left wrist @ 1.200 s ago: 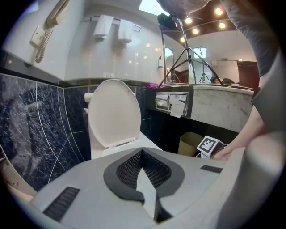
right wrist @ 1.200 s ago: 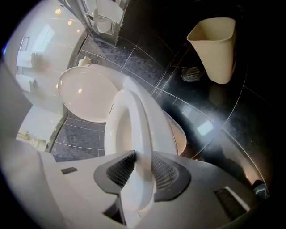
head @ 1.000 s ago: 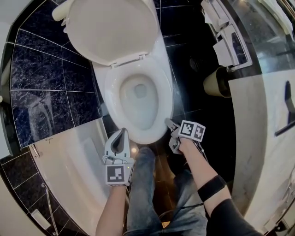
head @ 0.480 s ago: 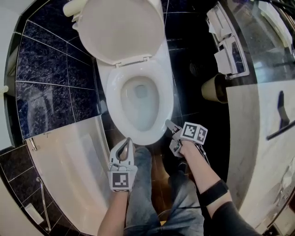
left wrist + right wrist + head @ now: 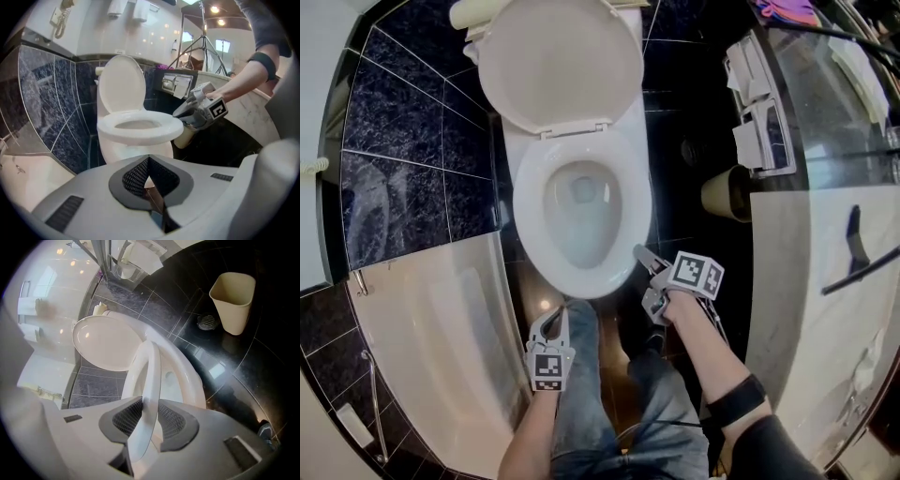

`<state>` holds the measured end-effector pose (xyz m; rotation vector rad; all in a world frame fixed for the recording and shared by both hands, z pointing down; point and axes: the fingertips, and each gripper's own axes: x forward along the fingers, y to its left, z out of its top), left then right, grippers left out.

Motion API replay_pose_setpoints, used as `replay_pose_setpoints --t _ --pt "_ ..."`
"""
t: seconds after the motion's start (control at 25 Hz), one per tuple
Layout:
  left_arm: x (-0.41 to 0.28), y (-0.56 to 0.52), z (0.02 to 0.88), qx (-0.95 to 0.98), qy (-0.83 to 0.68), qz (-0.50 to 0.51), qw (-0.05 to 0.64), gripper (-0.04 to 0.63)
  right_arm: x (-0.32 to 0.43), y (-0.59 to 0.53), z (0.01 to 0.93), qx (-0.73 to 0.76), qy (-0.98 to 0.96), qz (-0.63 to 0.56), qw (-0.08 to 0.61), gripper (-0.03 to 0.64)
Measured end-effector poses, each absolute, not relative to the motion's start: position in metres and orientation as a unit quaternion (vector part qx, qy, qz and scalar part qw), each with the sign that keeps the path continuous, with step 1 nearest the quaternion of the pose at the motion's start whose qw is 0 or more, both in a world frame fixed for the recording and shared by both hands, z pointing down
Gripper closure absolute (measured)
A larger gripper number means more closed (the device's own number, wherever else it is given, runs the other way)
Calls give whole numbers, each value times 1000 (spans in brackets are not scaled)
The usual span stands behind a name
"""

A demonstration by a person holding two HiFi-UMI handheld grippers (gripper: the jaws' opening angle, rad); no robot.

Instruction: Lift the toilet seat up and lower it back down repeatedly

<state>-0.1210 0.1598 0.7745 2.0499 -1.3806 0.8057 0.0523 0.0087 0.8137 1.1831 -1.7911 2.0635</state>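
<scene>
The white toilet's lid (image 5: 558,61) stands up against the tank. My right gripper (image 5: 639,253) is shut on the front right rim of the toilet seat (image 5: 630,211). In the right gripper view the seat (image 5: 150,371) runs edge-on between the pads of that gripper (image 5: 149,413), its front lifted a little off the bowl rim (image 5: 190,376). My left gripper (image 5: 555,315) hangs back from the bowl, over the person's leg, holding nothing. In its own view the left gripper (image 5: 149,161) has its pads together, facing the seat (image 5: 140,129) and the right gripper (image 5: 180,112).
A beige bin (image 5: 727,192) stands on the dark tiled floor to the right of the toilet, below a wall paper holder (image 5: 759,122). A white bathtub (image 5: 431,319) fills the left. A marble counter (image 5: 825,244) runs along the right. The person's legs (image 5: 600,394) are in front of the bowl.
My left gripper has drawn back from the bowl's front edge toward the person's leg and sunk lower. The right gripper has kept its hold on the seat rim.
</scene>
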Motion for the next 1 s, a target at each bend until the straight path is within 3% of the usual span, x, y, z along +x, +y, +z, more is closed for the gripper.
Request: replay_pose_setpoints --t 0.28,1.0 --pt "-109 129 806 756 -497 310 291 606 54 5 806 402 -590 696 75 491" --pt "-109 77 735 759 -524 256 291 606 49 -18 752 396 -605 688 65 471"
